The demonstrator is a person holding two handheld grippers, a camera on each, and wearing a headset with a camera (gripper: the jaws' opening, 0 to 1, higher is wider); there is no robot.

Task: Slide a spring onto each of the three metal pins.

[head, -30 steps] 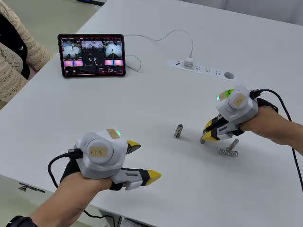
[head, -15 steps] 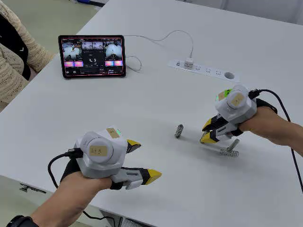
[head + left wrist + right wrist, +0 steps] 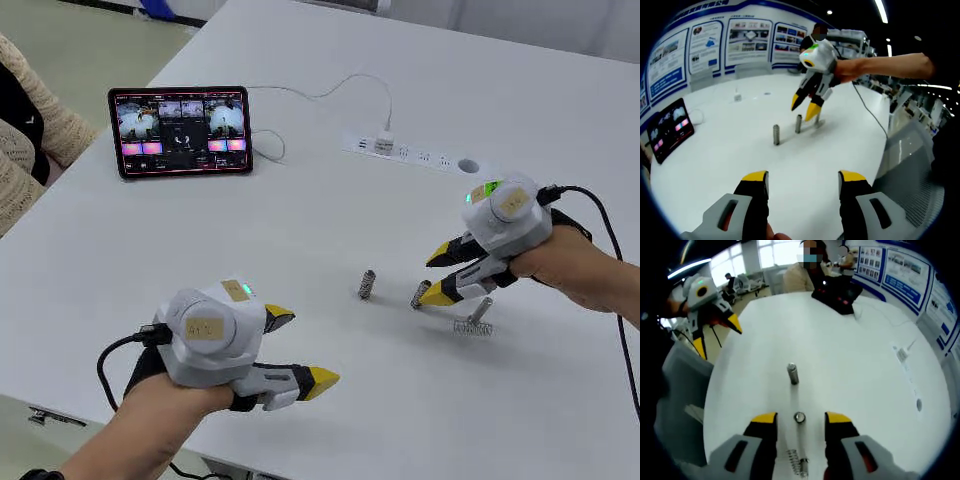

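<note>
Three short metal pins stand in a row on the white table (image 3: pixel 300 210). The left pin (image 3: pixel 367 284) (image 3: pixel 793 374) (image 3: pixel 776 134) looks wrapped in spring coils. The middle pin (image 3: pixel 420 294) (image 3: pixel 799 417) (image 3: pixel 798 123) also looks coiled and sits just ahead of my right gripper (image 3: pixel 435 276) (image 3: pixel 801 419), which is open and holds nothing. The right pin (image 3: pixel 481 309) has a loose spring (image 3: pixel 472 327) (image 3: pixel 796 461) lying at its foot. My left gripper (image 3: pixel 300 347) (image 3: pixel 804 177) hovers open near the table's front edge, well away from the pins.
A tablet (image 3: pixel 180 130) stands at the back left, its cable running to a white power strip (image 3: pixel 410 155) at the back. A person in a knit sleeve (image 3: pixel 30 130) sits off the table's left side. The table's front edge is close under my left hand.
My right gripper has opened and lifted slightly off the middle pin, which now stands free. The left gripper has stayed put; the camera shifted a little.
</note>
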